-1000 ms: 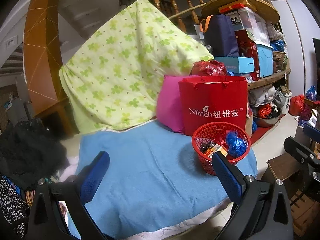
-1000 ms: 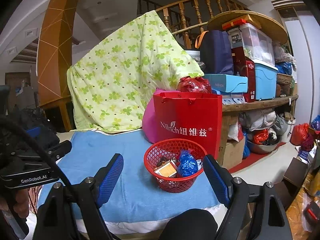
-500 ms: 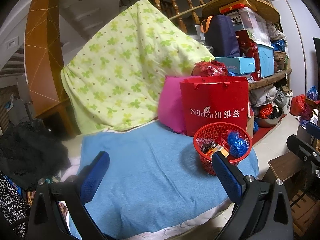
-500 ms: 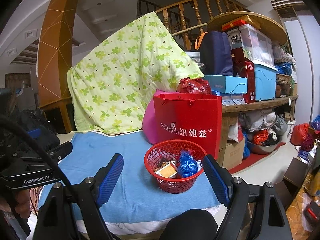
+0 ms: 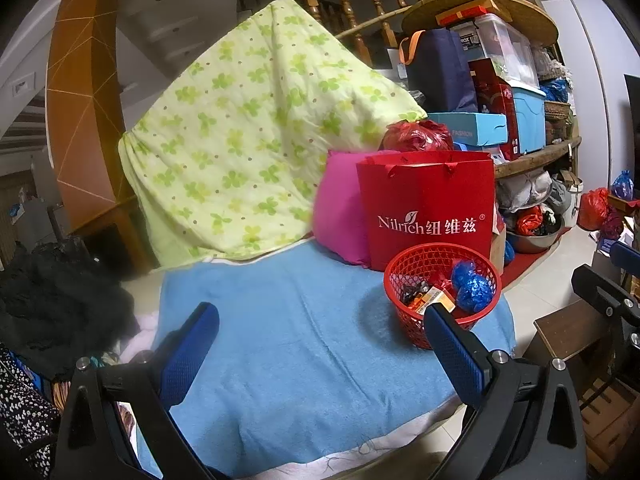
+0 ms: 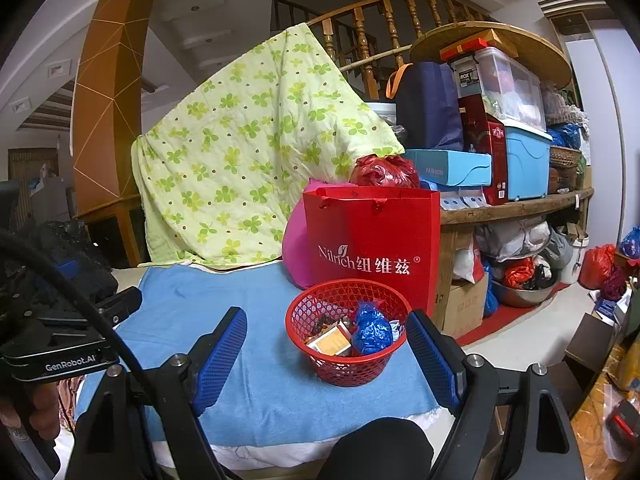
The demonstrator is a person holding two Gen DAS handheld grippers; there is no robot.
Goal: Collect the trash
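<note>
A red mesh basket (image 5: 404,312) (image 6: 340,372) stands on the right part of a blue towel (image 5: 280,340) (image 6: 260,384). It holds a crumpled blue wrapper (image 5: 472,286) (image 6: 372,330), an orange packet (image 5: 434,300) (image 6: 330,340) and other small scraps. My left gripper (image 5: 320,346) is open and empty, held back over the towel's near edge, left of the basket. My right gripper (image 6: 326,358) is open and empty, with the basket showing between its fingers, just beyond them. The left gripper's body (image 6: 68,344) shows at the left of the right wrist view.
A red paper bag (image 5: 428,208) (image 6: 372,244) and a pink cushion (image 5: 340,216) stand right behind the basket. A green flowered quilt (image 5: 256,140) hangs over a railing behind. Cluttered shelves (image 6: 516,208) stand at the right, dark clothes (image 5: 52,308) at the left.
Both views have shifted only slightly; the basket sits a touch lower in the left wrist view. Both grippers stay open and empty.
</note>
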